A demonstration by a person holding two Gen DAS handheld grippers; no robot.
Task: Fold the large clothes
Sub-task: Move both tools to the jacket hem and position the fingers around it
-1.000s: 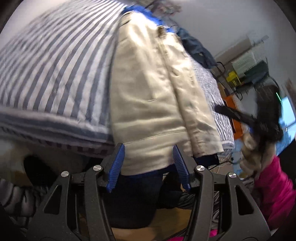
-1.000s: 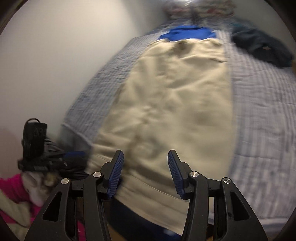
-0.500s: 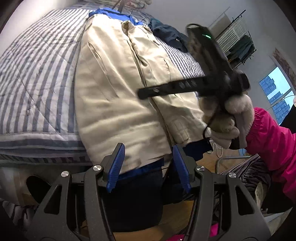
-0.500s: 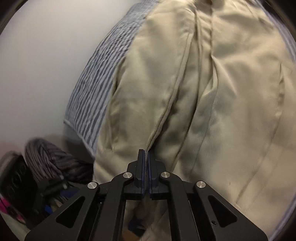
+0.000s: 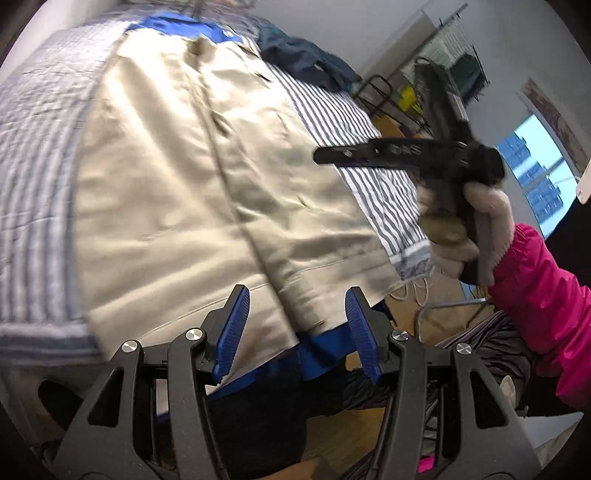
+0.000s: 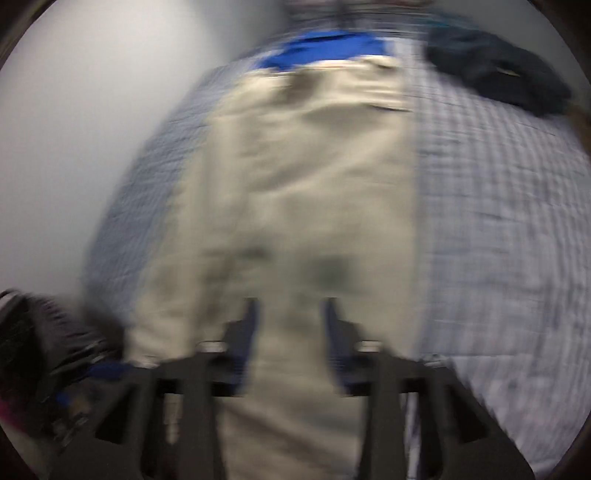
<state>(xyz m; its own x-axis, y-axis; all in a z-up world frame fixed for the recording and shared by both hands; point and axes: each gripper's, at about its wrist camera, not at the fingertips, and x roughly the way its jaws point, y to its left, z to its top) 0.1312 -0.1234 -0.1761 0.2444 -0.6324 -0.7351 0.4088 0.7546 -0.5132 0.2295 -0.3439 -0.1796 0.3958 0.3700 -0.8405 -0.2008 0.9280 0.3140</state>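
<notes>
Lying: beige garment (image 5: 207, 192) of ribbed, corduroy-like cloth, spread lengthwise on a striped blue-and-white quilted bedspread (image 5: 40, 155), a long seam down its middle, hem draped over the near bed edge.
Beneath: bright blue fabric (image 5: 173, 26) peeking out at the far end and under the hem.
Beyond: dark teal clothing (image 5: 303, 59), crumpled in a heap on the far side of the bed.
Left gripper (image 5: 295, 334): released, ribbed blue pads apart, framing the hem with no grip on it.
Right gripper (image 6: 291, 332): jaws opening, nothing pinched, beige cloth behind the gap; frame heavily blurred.
Right hand (image 5: 461, 229): pale glove, pink puffy sleeve (image 5: 546, 302), wrapped round the black handle.
</notes>
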